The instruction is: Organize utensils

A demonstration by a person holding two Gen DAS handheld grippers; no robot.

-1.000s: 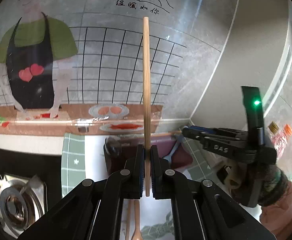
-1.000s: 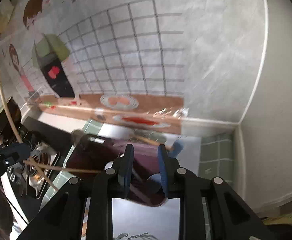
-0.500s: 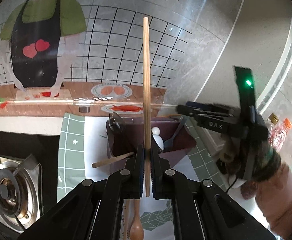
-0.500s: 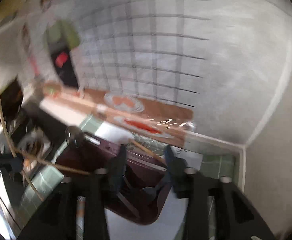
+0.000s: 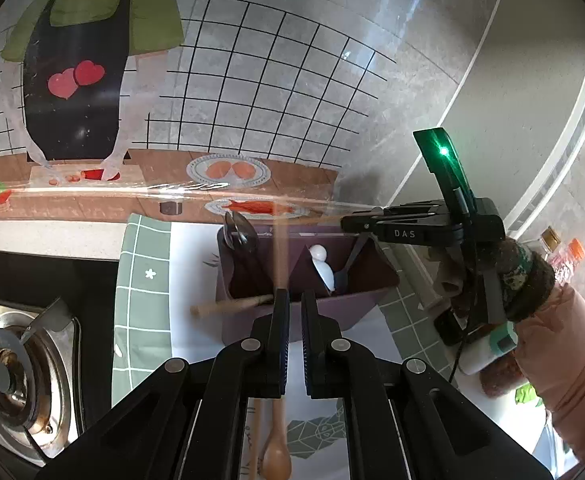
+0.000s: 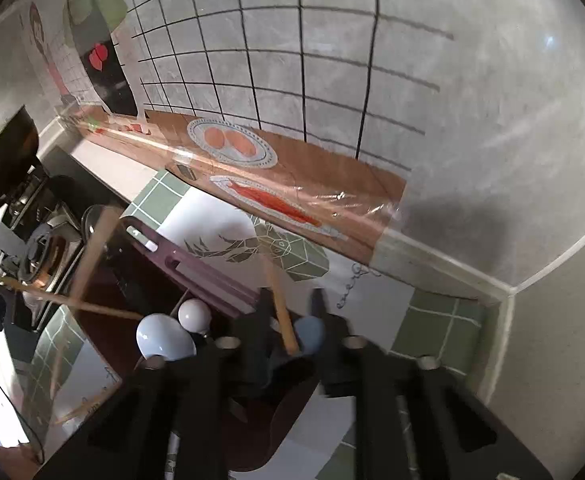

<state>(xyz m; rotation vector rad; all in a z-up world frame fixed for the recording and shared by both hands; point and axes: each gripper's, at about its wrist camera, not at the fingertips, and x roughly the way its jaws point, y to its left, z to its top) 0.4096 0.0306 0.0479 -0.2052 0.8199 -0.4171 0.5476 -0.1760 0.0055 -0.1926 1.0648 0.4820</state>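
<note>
Just above a plum-coloured utensil holder (image 5: 304,320) on the kitchen worktop (image 5: 44,236), two hand-held grippers work at sorting chopsticks. The left gripper (image 5: 295,308) hangs over the holder's near wall, its fingers (image 5: 282,320) drawn almost together. A motion-blurred chopstick (image 5: 280,256) rises just beyond them over the left compartment; whether it is pinched cannot be told. The right gripper (image 5: 346,224), carried by a hand in a pink sleeve (image 5: 564,360), reaches in from the right over the holder's far rim. Seen from its own camera, the right gripper (image 6: 292,306) is closing its fingers (image 6: 262,312) on a wooden stick (image 6: 282,312), which lies between them against the left one and slants up towards the wall.

Inside the holder, white spoons (image 5: 324,270) lean in the right compartment and metal utensils (image 5: 238,232) stand at the far left corner. A wooden handle (image 5: 228,306) pokes out over the near left edge. Nearer the camera, a wooden spoon (image 5: 276,456) lies on the green-and-white mat (image 5: 144,280) beneath the left gripper. A gas burner (image 5: 8,376) sits at far left.
</note>
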